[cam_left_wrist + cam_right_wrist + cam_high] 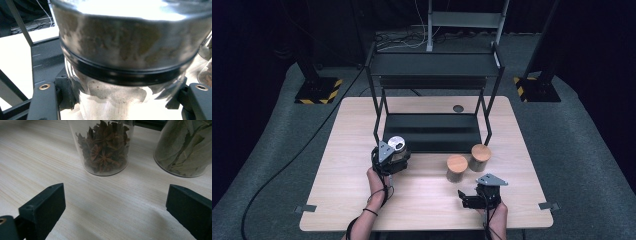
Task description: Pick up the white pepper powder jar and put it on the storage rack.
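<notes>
Dark studio, grey carpet, light wooden table (362, 200) carrying a black two-tier metal shelf (432, 127) at the back edge.

Left gripper (393, 156) clamping a metal-lidded glass jar (396, 145) just in front of the shelf's lower tier; in the left gripper view, pads (65, 90) pressing the glass body of the jar (120, 60) just under the lid band, contents looking like a brownish powder. Whether lifted or resting on the table: not clear from above.

Right gripper (472, 199) sitting low near the front edge, jaws spread wide and gripping nothing, pointing at two wooden-lidded jars: star anise jar (105, 147) (456, 167) and bay leaf jar (186, 147) (480, 157), standing close together, apart from the jaws.

Probably shelving the metal-lidded jar next. Advising: keeping it upright, squeezing steadily on slippery glass, clearing the shelf's left front post (376, 125) and the tier above, setting down flat before letting go. Keeping the right one clear of the star anise jar meanwhile.
</notes>
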Available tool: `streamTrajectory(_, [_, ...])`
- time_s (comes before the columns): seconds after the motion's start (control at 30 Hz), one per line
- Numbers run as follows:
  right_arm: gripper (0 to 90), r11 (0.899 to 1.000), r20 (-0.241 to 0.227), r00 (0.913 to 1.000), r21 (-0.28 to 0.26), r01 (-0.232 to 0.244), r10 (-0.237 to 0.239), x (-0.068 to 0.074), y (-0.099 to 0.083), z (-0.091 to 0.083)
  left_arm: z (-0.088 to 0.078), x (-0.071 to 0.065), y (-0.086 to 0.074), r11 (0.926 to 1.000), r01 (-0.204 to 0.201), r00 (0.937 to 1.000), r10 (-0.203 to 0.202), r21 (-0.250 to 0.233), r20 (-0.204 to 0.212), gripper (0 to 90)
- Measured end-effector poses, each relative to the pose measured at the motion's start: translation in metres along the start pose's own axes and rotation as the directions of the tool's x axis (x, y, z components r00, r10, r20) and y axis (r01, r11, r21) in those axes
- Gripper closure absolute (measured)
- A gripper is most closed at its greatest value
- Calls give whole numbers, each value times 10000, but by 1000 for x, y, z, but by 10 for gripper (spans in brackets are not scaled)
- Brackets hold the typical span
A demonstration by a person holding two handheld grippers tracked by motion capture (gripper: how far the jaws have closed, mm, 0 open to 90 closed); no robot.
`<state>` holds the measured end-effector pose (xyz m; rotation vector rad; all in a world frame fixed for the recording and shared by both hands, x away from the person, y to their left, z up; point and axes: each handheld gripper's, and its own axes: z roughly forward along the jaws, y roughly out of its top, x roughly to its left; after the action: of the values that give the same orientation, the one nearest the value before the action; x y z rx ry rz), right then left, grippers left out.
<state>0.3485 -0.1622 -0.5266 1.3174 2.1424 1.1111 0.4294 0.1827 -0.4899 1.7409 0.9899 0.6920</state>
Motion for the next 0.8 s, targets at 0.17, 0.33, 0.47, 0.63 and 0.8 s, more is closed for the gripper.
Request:
streamTrajectory(0.17, [16, 10000, 3, 10000, -8, -6, 6, 0, 0, 0, 1, 0, 2, 10000, -55, 10000, 55, -11, 21, 305])
streamTrajectory(0.33, [17, 10000, -12, 10000, -4, 2, -2, 0, 0, 0, 3, 0, 4, 10000, -96, 10000, 96, -28, 17, 305])
streamTrajectory(0.47, [17, 10000, -23, 10000, -7, 1, -1, 0, 0, 0, 4, 0, 5, 10000, -69, 10000, 69, -30, -1, 305])
streamTrajectory(0.63, [17, 10000, -15, 10000, 15, 2, -2, 0, 0, 0, 6, 0, 6, 10000, -3, 10000, 3, -34, 25, 305])
streamTrajectory(0.8, [17, 10000, -14, 10000, 33, 55, -55, 0, 0, 0, 9, 1, 7, 10000, 20, 10000, -20, -65, 20, 305])
